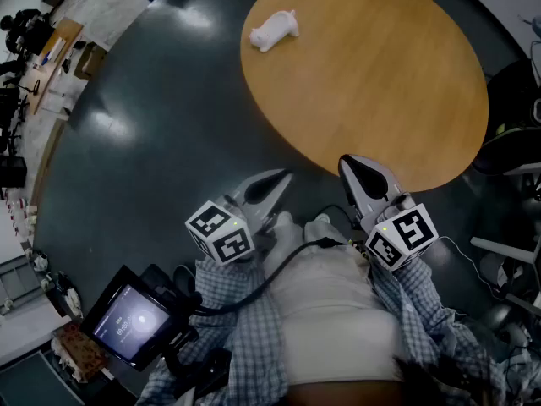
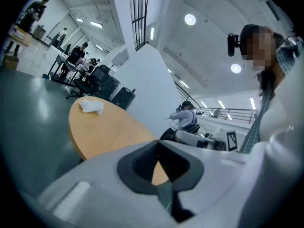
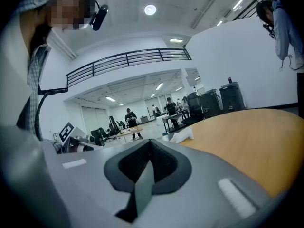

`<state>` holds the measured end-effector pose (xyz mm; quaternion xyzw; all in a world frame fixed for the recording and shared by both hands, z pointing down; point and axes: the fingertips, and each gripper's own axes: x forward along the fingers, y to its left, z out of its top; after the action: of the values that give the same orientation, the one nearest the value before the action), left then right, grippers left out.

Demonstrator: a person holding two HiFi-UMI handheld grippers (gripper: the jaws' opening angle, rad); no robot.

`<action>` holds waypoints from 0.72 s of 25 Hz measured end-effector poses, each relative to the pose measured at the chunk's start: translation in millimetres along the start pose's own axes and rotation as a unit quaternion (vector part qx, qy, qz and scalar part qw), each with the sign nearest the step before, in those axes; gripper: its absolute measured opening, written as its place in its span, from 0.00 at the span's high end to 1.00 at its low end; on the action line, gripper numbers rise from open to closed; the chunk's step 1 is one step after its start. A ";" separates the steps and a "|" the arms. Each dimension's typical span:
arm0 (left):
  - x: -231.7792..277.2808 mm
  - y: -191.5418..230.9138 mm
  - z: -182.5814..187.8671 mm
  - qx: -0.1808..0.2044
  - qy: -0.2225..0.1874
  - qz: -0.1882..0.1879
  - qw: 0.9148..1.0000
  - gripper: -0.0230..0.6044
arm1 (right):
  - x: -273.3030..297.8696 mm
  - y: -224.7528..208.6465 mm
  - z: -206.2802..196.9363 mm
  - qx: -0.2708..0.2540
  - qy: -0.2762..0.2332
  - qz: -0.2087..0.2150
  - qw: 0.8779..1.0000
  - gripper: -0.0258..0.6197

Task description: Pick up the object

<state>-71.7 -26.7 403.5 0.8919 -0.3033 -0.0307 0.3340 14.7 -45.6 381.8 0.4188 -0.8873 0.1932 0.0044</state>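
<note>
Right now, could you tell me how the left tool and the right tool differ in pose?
The left tool hangs over the floor, short of the table; the right tool overlaps the table's near edge in the head view. The white object sits far left in the left tool's view, but almost straight ahead in the right tool's. Both are shut and empty.

The round tabletop (image 1: 380, 83) is warm orange-brown wood. The toy (image 1: 273, 30) on it is plain white. The floor (image 1: 152, 142) is dark glossy grey with pale glare patches. The left hand-held gripper (image 1: 283, 178) and the right hand-held gripper (image 1: 348, 162) are pale grey with black lining inside the jaws, and each carries a cube of black-and-white square markers. The person's shirt (image 1: 237, 311) is a blue-and-white check over a white top (image 1: 338, 311).
</note>
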 end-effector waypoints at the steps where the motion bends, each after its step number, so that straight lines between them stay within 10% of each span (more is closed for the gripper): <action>1: 0.7 -0.3 0.4 0.001 0.001 0.000 1.000 0.96 | 0.5 0.0 0.3 0.000 0.000 0.001 1.000 0.95; 18: 3.0 2.2 -0.2 0.008 0.009 0.005 1.000 0.96 | 0.3 -6.4 2.5 0.010 -0.007 -0.009 1.000 0.95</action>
<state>-70.4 -29.6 405.5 0.8934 -0.3050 -0.0183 0.3295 19.6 -50.4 381.7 0.4284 -0.8813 0.1995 -0.0040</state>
